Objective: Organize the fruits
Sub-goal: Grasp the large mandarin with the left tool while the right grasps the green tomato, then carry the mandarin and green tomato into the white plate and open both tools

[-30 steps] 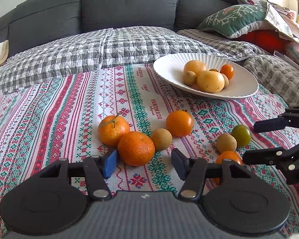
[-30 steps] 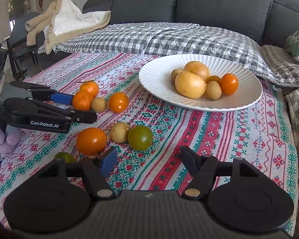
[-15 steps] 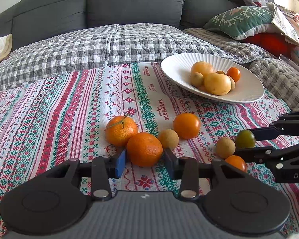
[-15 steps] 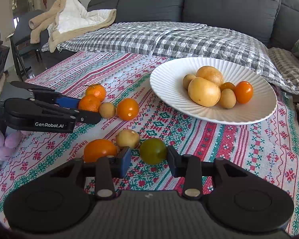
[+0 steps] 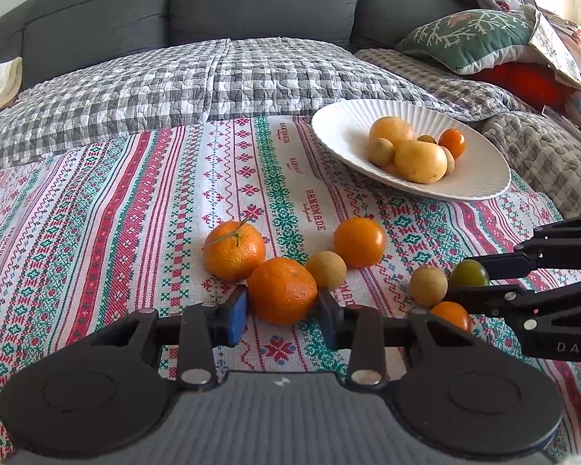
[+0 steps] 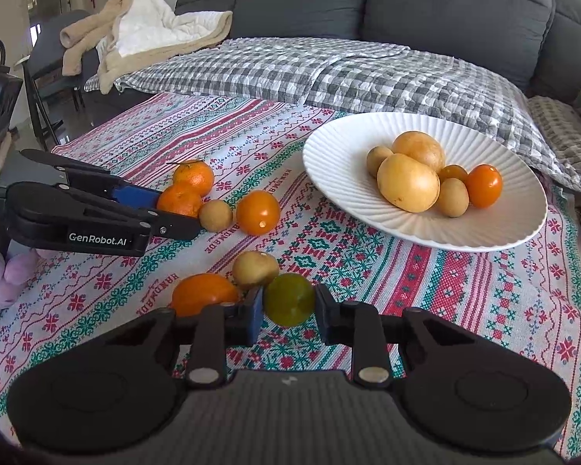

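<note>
My left hand-held gripper [image 5: 282, 312], its jaws just drawn in, clamps a mandarin [image 5: 282, 290] on the striped cloth [image 5: 97, 232] of the tabletop; a stemmed mandarin [image 5: 234, 250] touches that fruit on the far left and a small tan fruit [image 5: 326, 270] on its right. My right hand-held gripper [image 6: 288, 308] has closed tight on a green fruit [image 6: 289, 299], with a tan one [image 6: 255, 268] and an orange one [image 6: 204, 297] just beside it. The white plate [image 6: 341, 147], holding six yellow, tan and orange fruits, lies well apart from both. Only the right view takes in the beige blanket [image 6: 143, 35] and a chair [image 6: 42, 77] at the left. Only the left view shows the green pillow [image 5: 472, 38]. Each view catches the other gripper side-on.
</note>
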{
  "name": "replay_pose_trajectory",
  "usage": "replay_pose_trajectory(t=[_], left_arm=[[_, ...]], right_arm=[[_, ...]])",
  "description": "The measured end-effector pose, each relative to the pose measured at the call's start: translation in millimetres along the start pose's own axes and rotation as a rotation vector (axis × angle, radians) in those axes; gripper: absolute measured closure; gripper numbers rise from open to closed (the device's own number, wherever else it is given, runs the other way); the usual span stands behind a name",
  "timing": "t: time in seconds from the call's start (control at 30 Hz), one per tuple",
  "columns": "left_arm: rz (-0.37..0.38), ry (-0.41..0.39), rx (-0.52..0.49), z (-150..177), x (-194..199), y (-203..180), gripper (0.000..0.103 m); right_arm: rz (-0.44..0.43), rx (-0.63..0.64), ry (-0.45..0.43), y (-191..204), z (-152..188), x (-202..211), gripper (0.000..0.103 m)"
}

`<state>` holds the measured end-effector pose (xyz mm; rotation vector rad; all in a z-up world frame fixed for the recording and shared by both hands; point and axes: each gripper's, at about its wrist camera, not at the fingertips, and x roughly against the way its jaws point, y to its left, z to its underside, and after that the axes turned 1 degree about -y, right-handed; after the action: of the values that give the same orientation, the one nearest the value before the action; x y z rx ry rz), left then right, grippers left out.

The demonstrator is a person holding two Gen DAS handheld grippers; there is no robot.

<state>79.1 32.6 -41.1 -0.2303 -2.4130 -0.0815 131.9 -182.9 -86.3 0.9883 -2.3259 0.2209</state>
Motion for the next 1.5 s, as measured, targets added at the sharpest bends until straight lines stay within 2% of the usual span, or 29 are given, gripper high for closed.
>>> replay_pose_trajectory(t=[0.53,0.93,1.17,1.5], left_arm=[[0.09,0.032,0.024,-4,12,-5,0.076],[0.145,0.0,0.042,-15,29,-8,0.076],[0.166,-0.034,0.086,-27,34,-8,0.076],[0.199,-0.059,0.112,-40,32,-23,0.076]], right_arm=[[-0.025,0.01,-0.015,2,-7,12,0.078],[-0.065,0.01,-0.059,0,-21,27,0.078],[-0.043,-0.023,-0.107,-11,-31,36,0.078],[0.027,-0.121,-0.148,-48,-31,44,0.078]])
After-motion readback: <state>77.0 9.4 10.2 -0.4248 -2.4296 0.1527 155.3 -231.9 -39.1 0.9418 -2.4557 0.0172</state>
